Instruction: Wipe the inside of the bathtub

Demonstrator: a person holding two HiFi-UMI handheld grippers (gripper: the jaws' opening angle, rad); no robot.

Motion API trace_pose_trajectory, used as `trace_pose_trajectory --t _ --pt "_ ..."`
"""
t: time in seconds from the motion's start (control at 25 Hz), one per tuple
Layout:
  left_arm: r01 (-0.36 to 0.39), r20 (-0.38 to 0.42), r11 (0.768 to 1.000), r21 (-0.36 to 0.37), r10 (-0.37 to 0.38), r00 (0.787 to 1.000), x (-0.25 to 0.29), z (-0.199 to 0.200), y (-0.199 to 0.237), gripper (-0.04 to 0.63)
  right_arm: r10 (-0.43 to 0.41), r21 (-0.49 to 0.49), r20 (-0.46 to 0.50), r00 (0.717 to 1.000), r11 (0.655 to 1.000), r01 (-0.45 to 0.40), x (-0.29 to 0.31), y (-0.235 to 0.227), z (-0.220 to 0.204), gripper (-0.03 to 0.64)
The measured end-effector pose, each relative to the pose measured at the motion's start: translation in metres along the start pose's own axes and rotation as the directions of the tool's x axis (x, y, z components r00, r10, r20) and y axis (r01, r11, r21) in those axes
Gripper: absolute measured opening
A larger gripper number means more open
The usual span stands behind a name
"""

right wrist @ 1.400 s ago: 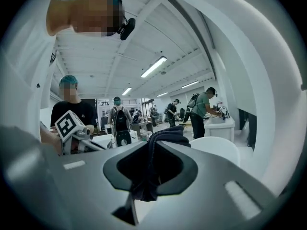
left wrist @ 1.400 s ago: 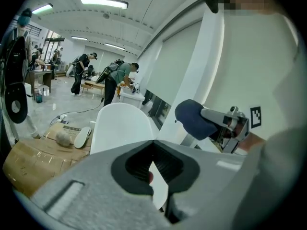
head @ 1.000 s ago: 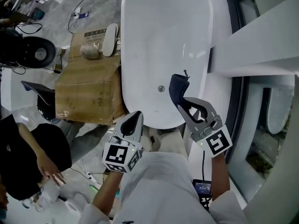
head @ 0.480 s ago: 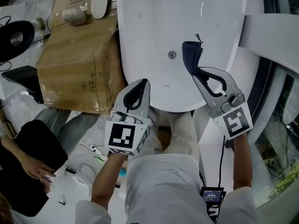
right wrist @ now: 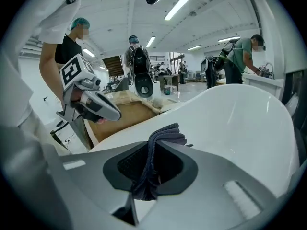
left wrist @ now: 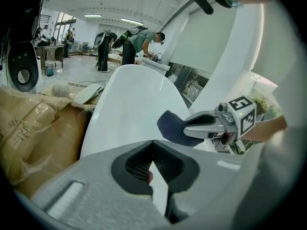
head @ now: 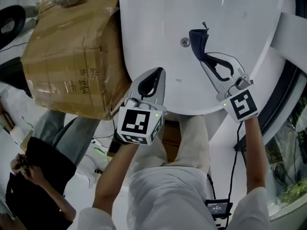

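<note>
A brown cardboard box stands at the left, just beside the outer wall of the white bathtub. The left gripper hovers at the tub's near rim, its jaws together with nothing between them. Inside the tub, the small round drain lies just left of a dark blue cloth. The right gripper is clamped on that cloth, which bunches out past the jaw tips over the tub's inner surface. Whether the cloth touches the surface cannot be told.
</note>
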State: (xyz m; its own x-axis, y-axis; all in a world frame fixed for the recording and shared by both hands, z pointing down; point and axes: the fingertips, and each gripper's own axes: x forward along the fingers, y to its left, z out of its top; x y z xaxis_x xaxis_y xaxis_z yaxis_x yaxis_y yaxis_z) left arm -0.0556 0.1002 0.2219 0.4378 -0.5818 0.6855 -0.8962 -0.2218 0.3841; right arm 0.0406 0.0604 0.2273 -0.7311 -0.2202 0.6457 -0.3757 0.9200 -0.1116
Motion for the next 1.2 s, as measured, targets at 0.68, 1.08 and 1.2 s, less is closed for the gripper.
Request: trace_pose_trajectory --t 0.68,1.08,1.2 --pt "0.076 -0.037 0.994 0.074 -0.074 0.997 0.131 -0.078 0.038 0.000 0.066 0.149 -0.178 0.982 0.988 -0.040 0.134 -0.003 -0.174 0.049" --pt "0.094 -0.060 0.992 0.089 -0.089 0.994 0.199 -0.117 0.064 -0.001 0.155 0.168 -0.257 0.954 0.979 -0.114 0.193 0.014 -0.249 0.049" --pt "0.135 -0.096 0.983 0.121 -0.124 0.988 0.220 -0.133 0.068 -0.002 0.174 0.171 -0.261 0.950 0.976 -0.132 0.208 0.024 -0.262 0.048"
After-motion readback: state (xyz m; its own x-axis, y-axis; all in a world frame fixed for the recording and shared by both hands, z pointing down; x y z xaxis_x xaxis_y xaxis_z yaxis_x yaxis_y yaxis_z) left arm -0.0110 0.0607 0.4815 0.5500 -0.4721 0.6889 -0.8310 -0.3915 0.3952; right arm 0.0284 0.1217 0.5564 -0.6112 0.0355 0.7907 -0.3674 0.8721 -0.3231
